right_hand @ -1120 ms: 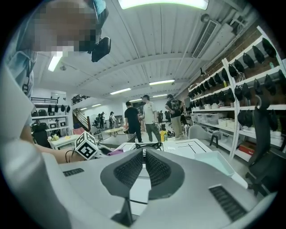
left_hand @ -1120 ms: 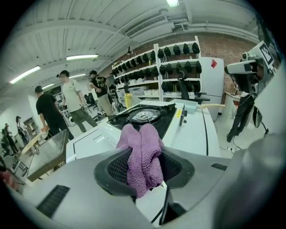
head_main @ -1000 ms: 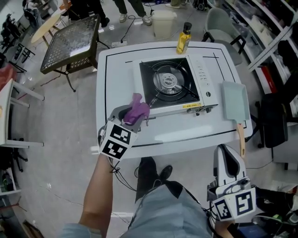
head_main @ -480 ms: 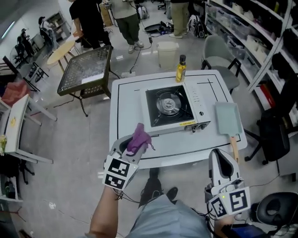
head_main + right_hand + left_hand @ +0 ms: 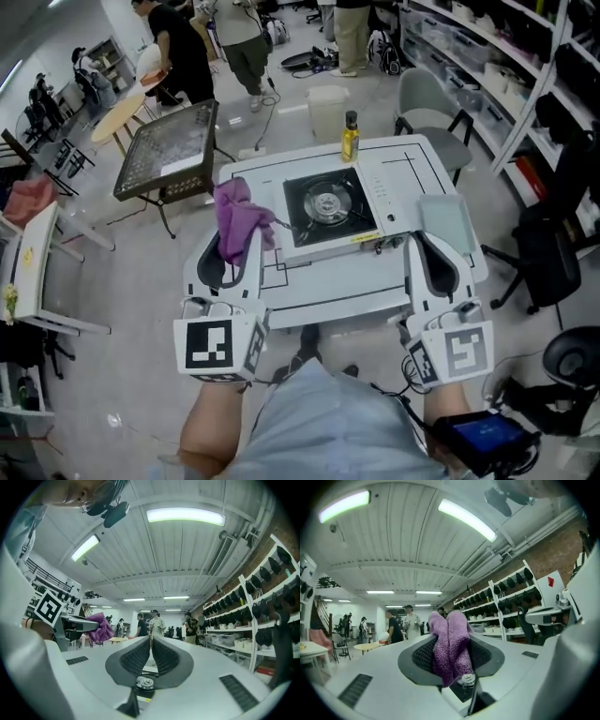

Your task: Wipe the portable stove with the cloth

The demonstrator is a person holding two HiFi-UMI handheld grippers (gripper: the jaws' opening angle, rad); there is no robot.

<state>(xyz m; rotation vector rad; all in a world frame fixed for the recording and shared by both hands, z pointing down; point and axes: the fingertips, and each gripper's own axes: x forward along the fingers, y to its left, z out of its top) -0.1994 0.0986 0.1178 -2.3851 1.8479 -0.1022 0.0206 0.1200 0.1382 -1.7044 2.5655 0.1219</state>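
My left tool (image 5: pixel 232 255) grips the purple cloth (image 5: pixel 238 217) firmly, held level over the worktop (image 5: pixel 319 286) short of the portable stove (image 5: pixel 328 208), ready for wiping. My right tool (image 5: pixel 436 246) is closed, empty, parked clear.

Yellow bottle (image 5: pixel 350 137) just behind stove (image 5: pixel 328 206)

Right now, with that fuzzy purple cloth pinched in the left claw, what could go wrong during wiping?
1. The purple terry cloth is pinched only at a fold in the left gripper, loose ends drooping; it might slip out under rubbing.
2. Those ends could snag on the black burner grate of the white portable stove.
3. The yellow bottle stands just behind the stove; a long stroke might topple it.
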